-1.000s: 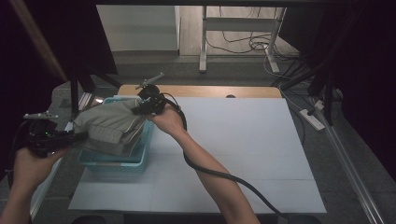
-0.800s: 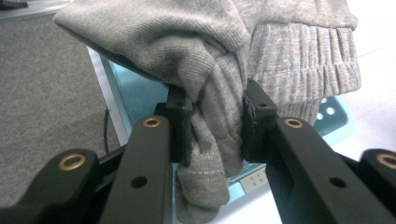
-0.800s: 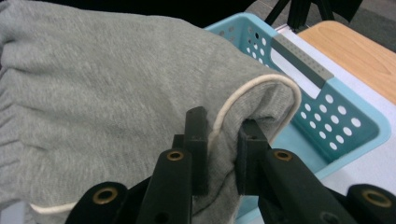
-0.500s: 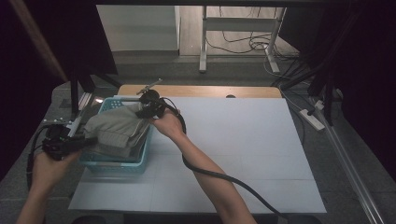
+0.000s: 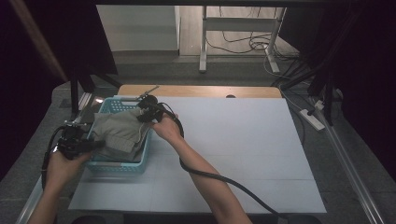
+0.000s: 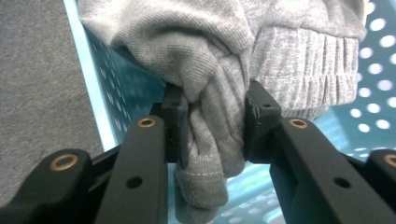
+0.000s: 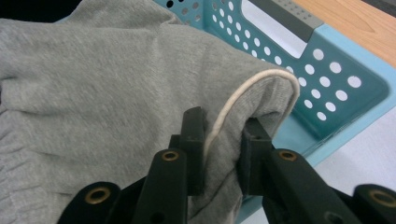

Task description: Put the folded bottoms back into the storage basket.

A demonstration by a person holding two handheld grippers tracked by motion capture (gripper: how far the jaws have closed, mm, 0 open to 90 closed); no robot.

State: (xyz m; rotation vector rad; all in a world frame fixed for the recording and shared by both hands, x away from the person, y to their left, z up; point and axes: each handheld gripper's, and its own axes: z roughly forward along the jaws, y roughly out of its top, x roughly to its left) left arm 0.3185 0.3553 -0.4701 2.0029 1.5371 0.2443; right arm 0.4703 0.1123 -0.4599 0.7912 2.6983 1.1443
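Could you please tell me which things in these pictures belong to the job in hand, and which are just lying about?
In the job:
grey garment
blue basket
left gripper, shut on the garment
right gripper, shut on the garment

Lying about:
white table sheet
power strip
floor cables

Garment (image 5: 122, 133) fills basket (image 5: 116, 168); table (image 5: 243, 140) right free.

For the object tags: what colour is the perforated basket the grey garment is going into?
Light teal-blue basket, with round holes in its walls; clearest in the right gripper view.
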